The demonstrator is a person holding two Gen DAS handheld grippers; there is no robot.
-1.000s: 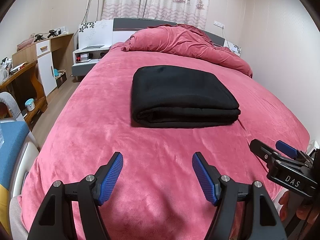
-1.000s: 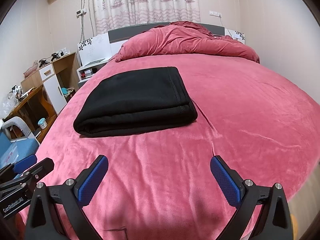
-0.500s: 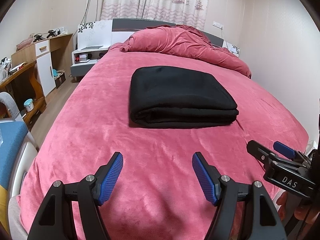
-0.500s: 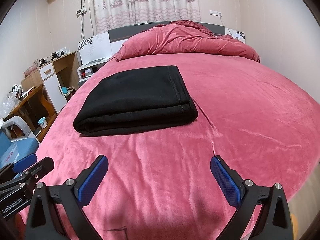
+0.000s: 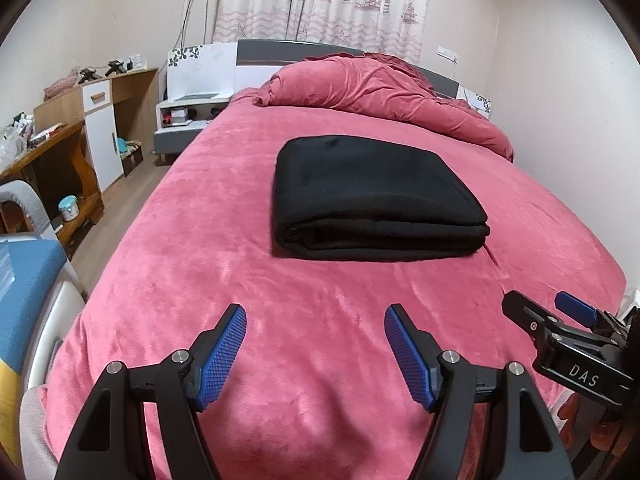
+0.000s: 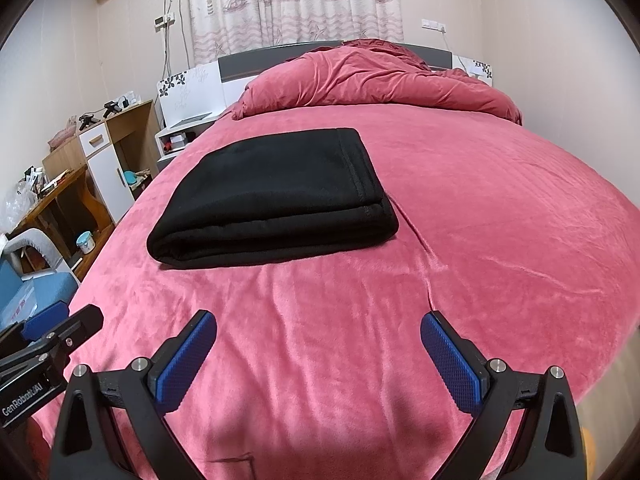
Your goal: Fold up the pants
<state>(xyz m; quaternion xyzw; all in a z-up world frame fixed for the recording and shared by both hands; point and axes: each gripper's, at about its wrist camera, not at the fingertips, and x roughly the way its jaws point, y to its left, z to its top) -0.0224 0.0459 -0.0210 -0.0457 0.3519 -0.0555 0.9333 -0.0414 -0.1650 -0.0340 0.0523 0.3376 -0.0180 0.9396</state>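
Note:
The black pants (image 5: 372,196) lie folded into a thick flat rectangle on the middle of the pink bed (image 5: 200,240); they also show in the right wrist view (image 6: 276,200). My left gripper (image 5: 315,316) is open and empty, held above the foot of the bed, well short of the pants. My right gripper (image 6: 319,322) is open and empty, also near the foot of the bed. Each gripper shows at the edge of the other's view: the right one (image 5: 548,312) and the left one (image 6: 60,320).
A bunched pink duvet (image 5: 376,88) lies at the headboard. A bedside shelf (image 5: 180,120), a wooden desk and cabinet (image 5: 80,132) stand left of the bed. A blue and white chair (image 5: 24,280) is at the near left. The wall is close on the right.
Both grippers have shifted slightly; the pants sit a little higher in the views. The pants and jaws are unchanged.

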